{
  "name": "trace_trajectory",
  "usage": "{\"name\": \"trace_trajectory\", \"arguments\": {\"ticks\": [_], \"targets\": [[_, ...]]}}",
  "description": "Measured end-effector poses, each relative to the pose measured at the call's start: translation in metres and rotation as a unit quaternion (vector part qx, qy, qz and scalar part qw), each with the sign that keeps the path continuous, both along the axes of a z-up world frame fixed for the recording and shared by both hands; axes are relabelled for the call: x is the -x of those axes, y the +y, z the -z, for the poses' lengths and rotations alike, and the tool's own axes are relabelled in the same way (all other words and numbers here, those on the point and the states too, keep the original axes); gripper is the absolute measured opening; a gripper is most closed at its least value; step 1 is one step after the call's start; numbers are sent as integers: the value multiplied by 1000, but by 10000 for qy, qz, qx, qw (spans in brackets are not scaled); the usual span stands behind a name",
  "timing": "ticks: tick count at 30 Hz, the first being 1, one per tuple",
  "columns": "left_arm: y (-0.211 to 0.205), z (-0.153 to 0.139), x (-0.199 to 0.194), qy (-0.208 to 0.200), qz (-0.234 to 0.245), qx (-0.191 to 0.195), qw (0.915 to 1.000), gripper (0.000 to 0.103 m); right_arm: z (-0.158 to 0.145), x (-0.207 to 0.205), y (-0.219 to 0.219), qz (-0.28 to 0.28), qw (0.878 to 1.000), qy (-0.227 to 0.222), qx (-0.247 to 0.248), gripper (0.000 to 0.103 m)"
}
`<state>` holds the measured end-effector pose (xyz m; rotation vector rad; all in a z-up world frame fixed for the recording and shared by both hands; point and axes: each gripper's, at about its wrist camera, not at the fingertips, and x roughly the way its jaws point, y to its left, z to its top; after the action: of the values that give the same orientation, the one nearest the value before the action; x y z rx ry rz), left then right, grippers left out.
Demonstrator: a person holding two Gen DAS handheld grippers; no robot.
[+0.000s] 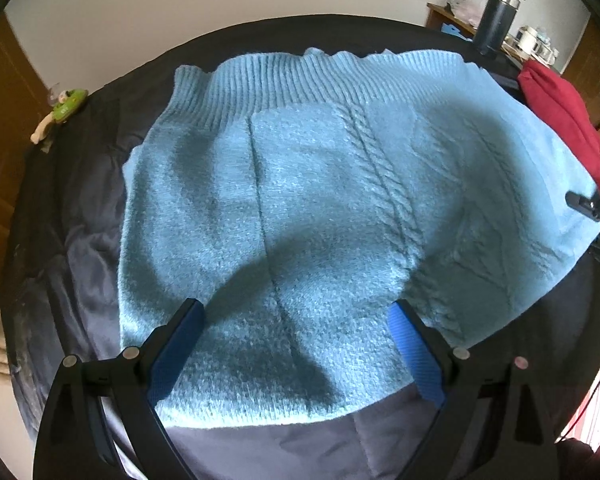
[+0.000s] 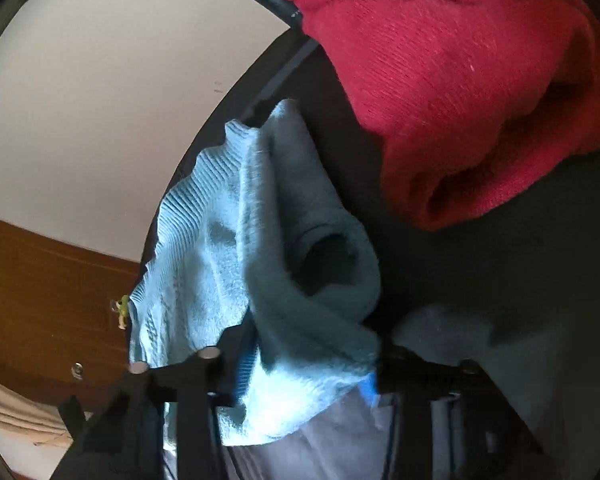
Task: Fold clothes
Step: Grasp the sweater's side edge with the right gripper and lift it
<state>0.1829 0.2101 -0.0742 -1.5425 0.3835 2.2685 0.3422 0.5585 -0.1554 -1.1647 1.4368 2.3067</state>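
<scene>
Blue knit, a sweater (image 1: 340,208), is lying spread on a dark cover (image 1: 72,248) over the table, ribbed hem at the far side; we are reading this as an early fold, with one side edge being taken up. Our left gripper (image 1: 296,344) is hovering over the near edge, its jaws released and standing wide, blue pads (image 1: 180,348) clear of the wool. Our right gripper (image 2: 304,376) is working at the sweater's right edge, where a bunched fold of knit is sitting between its jaws; they are appearing to clench on it, though blur is keeping us from confirming firm contact. We are judging that the next move calls for lifting this edge and carrying it across toward the middle, with the left jaws steadying or pinching the near hem so the body does not drag. A red garment (image 2: 460,80) is lying just beside the working edge and could snag. We are finding the sleeves hard to place, the right gripper's fingertips buried in fabric, and the table's near edge cut off.
</scene>
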Motion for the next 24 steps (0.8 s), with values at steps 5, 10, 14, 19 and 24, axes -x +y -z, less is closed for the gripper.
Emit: {"name": "trace_trajectory", "arguments": {"ticks": [5, 10, 14, 19, 24], "targets": [[3, -8, -6, 22, -201, 57, 9998, 95, 0, 0, 1, -135, 9999, -14, 98, 35], [15, -11, -14, 96, -344, 284, 9990, 95, 4, 2, 7, -322, 9992, 82, 218, 36], [18, -12, -22, 106, -463, 478, 9977, 95, 5, 0, 8, -446, 9986, 216, 191, 36], [19, -10, -32, 57, -543, 649, 9964, 95, 7, -4, 14, -591, 9974, 302, 280, 36], [11, -12, -32, 18, -597, 669, 9960, 95, 5, -1, 18, -674, 9972, 101, 323, 30]]}}
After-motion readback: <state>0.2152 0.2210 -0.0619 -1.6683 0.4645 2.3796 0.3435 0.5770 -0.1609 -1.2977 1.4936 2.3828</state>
